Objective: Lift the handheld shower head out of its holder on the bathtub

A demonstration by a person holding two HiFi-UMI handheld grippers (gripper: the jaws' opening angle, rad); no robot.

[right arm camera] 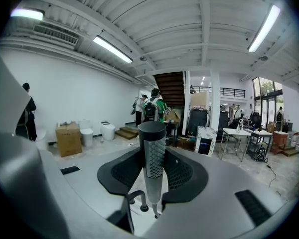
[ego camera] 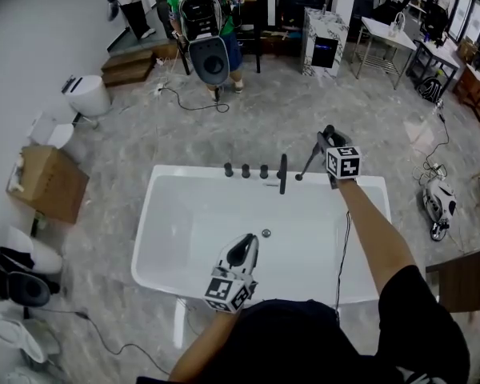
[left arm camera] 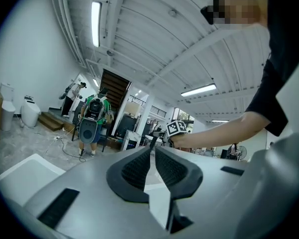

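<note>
Between the pads of the right claw (ego camera: 328,140) stands the shower head (right arm camera: 153,153). It is upright and gripped on both sides about halfway down its textured handle. Its dark top rises above the jaws, and its thin lower end drops below them toward the holder (ego camera: 298,177) on the far rim of the bathtub (ego camera: 156,214). Whether the foot has cleared the holder cannot be told, so the lift looks barely begun. To do it well, the person would probably draw the claw straight up along the handle's own line, without tilting, until the foot is plainly free. A sideways pull could jam the foot in its socket or let the handle slip through the pads. The spout (ego camera: 282,174) stands just to the left of the claw, so a slow, steady rise that keeps clear of it seems wise. The left claw (ego camera: 244,250) is well back from the right one, over the near side of the tub. Its jaws are nearly together with nothing in them, so it looks free to help if needed.
</note>
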